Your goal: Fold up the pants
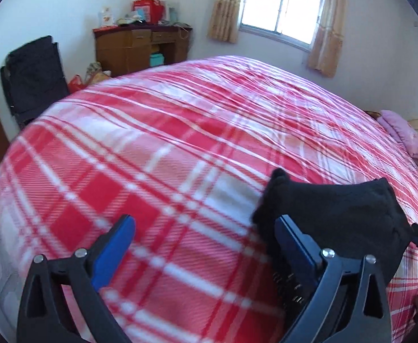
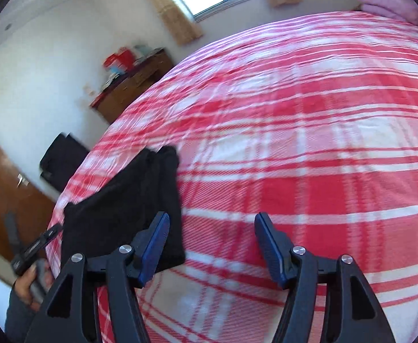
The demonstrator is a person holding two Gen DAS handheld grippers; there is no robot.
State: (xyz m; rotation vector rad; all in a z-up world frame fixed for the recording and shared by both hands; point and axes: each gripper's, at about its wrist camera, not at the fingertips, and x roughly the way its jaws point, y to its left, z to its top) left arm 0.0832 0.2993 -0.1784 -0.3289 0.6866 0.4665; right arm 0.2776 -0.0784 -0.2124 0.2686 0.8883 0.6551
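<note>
The black pants [image 1: 340, 211] lie folded into a compact bundle on the red and white plaid bed cover [image 1: 157, 148]. In the left wrist view they sit at the lower right, just beyond my right finger. My left gripper [image 1: 206, 228] is open and empty, to the left of the bundle. In the right wrist view the pants [image 2: 129, 205] lie at the lower left, behind my left finger. My right gripper [image 2: 211, 228] is open and empty over the bed cover [image 2: 309, 143], to the right of the bundle.
A wooden desk [image 1: 140, 48] with clutter stands by the far wall, next to a window [image 1: 280, 3]. A black bag [image 1: 34, 80] is beyond the bed's left edge. A pink pillow [image 1: 406, 137] lies at the right. A brown door [image 2: 6, 194] is at the left.
</note>
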